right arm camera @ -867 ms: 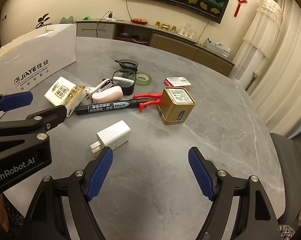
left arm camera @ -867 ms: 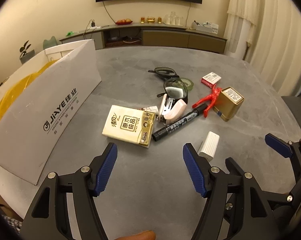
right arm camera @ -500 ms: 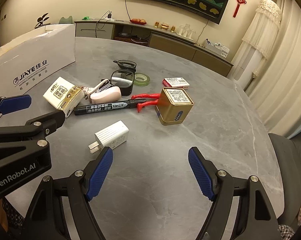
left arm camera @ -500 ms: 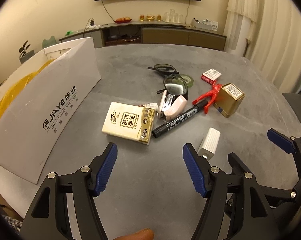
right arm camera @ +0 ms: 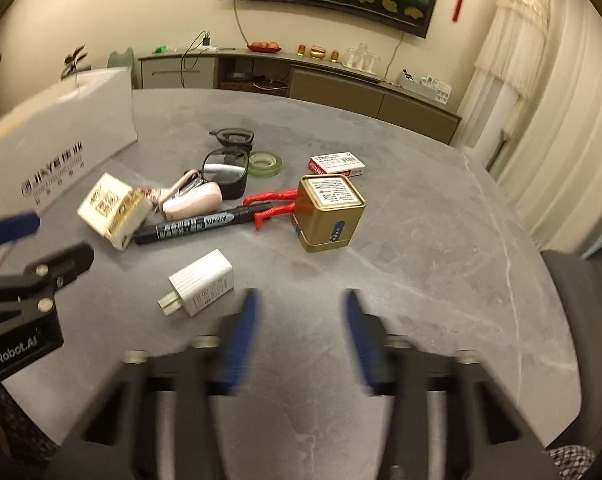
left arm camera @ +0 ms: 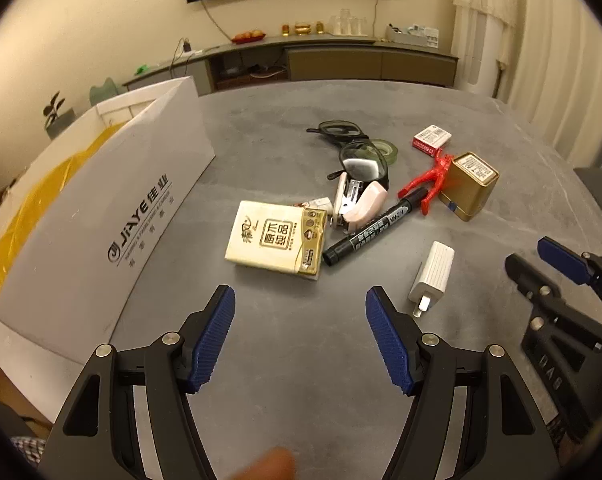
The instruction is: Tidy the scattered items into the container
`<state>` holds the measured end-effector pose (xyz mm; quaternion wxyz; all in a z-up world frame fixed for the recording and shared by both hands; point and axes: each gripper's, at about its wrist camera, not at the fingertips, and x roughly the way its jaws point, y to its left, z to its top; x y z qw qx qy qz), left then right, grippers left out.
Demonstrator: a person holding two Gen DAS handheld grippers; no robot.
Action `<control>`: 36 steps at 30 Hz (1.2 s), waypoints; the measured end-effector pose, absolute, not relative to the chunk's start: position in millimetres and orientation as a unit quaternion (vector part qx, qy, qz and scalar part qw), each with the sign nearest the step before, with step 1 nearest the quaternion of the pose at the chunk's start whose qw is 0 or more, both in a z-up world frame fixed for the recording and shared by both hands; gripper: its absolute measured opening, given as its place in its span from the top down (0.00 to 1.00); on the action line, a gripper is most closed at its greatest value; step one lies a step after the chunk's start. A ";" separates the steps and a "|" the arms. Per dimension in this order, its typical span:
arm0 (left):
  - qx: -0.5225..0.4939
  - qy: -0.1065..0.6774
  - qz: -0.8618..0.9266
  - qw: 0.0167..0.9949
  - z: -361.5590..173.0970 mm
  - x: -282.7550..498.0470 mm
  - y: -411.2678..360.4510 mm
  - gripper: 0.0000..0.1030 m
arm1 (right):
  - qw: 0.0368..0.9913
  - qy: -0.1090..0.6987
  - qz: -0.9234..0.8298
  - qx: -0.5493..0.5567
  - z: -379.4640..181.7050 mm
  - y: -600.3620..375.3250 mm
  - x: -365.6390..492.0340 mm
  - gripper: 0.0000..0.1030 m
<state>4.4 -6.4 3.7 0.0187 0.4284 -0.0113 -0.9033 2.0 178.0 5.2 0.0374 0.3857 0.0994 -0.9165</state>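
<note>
Scattered items lie on the grey table: a cream tissue pack (left arm camera: 277, 242), black marker (left arm camera: 375, 226), pink stapler (left arm camera: 357, 200), white charger plug (left arm camera: 433, 276), gold tin (left arm camera: 469, 186), red figure (left arm camera: 429, 184), glasses (left arm camera: 363, 160), tape roll (left arm camera: 387, 148) and a small red-white box (left arm camera: 431, 138). The white cardboard container (left arm camera: 101, 216) with a yellow lining stands at the left. My left gripper (left arm camera: 300, 300) hovers open, short of the tissue pack. My right gripper (right arm camera: 301, 308) is blurred, its jaws closing with nothing between them, beside the charger plug (right arm camera: 203, 288) and short of the gold tin (right arm camera: 329, 212).
The right gripper (left arm camera: 537, 262) shows at the left wrist view's right edge, and the left gripper (right arm camera: 47, 240) at the right wrist view's left edge. A sideboard with cups and fruit runs along the far wall. A dark chair (right arm camera: 581, 288) sits by the table's right rim.
The right gripper's jaws have come much closer together and now look blurred. The left gripper stays wide open, and the objects have not moved on the table.
</note>
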 end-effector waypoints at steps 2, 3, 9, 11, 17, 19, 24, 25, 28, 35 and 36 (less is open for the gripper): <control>0.439 0.001 -0.899 0.012 1.5 4.5 -9.5 0.55 | 0.043 0.086 -0.921 0.377 10.5 180.7 4.5 0.70; 0.444 0.007 -0.896 0.007 0.3 4.6 -10.7 0.72 | 0.047 0.080 -0.923 0.372 13.2 182.0 5.5 0.75; 0.441 0.015 -0.897 -0.016 2.3 8.6 -10.3 0.96 | 0.105 0.040 -0.917 0.383 16.6 181.8 6.8 0.95; 0.434 0.012 -0.901 -0.017 5.2 10.0 -9.6 0.97 | 0.120 0.026 -0.913 0.389 16.3 181.0 8.7 0.96; 0.435 0.011 -0.900 -0.014 4.5 7.7 -13.8 0.97 | 0.143 0.009 -0.907 0.395 13.9 177.1 10.0 0.96; 0.439 0.010 -0.899 -0.013 1.9 6.2 -14.7 0.95 | 0.146 0.010 -0.906 0.396 12.9 174.1 9.9 0.95; 0.447 0.009 -0.895 -0.013 -3.3 3.3 -16.4 0.74 | 0.140 0.014 -0.901 0.410 6.4 169.9 5.6 0.78; 0.447 0.008 -0.895 -0.013 -3.6 3.1 -16.4 0.62 | 0.138 0.012 -0.901 0.412 5.5 170.2 4.8 0.67; 0.445 -0.002 -0.895 -0.010 -3.8 3.1 -15.4 0.58 | 0.137 0.000 -0.900 0.414 4.5 172.5 4.3 0.53; 0.448 -0.010 -0.894 0.003 -3.6 -1.4 -21.9 0.55 | 0.145 -0.001 -0.890 0.433 -4.0 162.4 -1.2 0.50; 0.446 -0.013 -0.895 0.006 -1.3 -1.1 -23.6 0.55 | 0.146 -0.002 -0.888 0.437 -4.8 160.5 -2.2 0.50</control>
